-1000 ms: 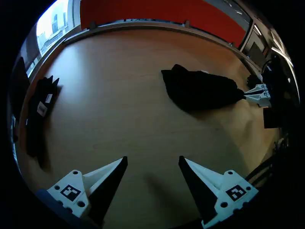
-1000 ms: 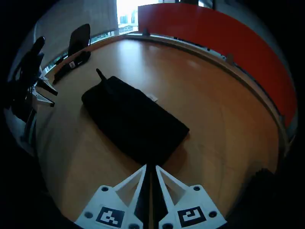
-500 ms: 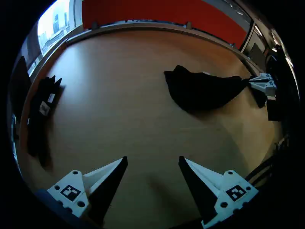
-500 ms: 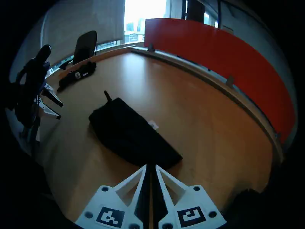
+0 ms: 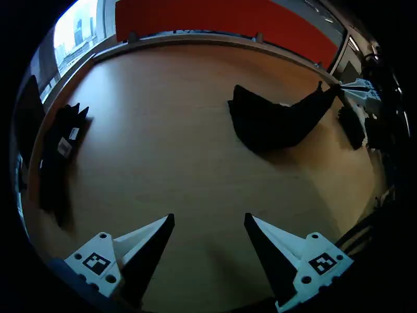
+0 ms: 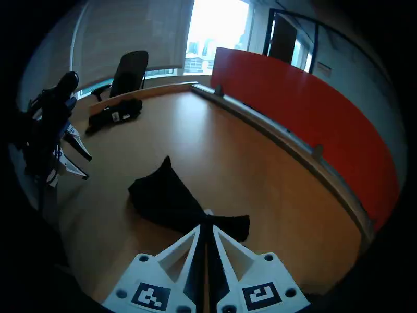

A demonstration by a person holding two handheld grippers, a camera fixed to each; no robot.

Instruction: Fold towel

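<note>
Over the wooden table (image 5: pixel 156 135), pinches one corner of the black towel (image 5: pixel 271 122) in the right gripper (image 6: pixel 207 229), jaws pressed together on the cloth. Holds that corner raised above the tabletop, with the cloth running down from it in a taut slope to a bunched heap lying on the wood. Places the heap toward the right part of the table in the left gripper view, just short of the right gripper there. Poises the left gripper (image 5: pixel 208 216) low over the near part of the table, jaws spread wide with bare wood between them, well apart from the towel. Shows a dark bundle (image 5: pixel 57 151) with pale tags near the table's left edge, a red partition (image 5: pixel 219 18) along the far edge, and an office chair (image 6: pixel 130 70) before a bright window (image 6: pixel 219 26).
</note>
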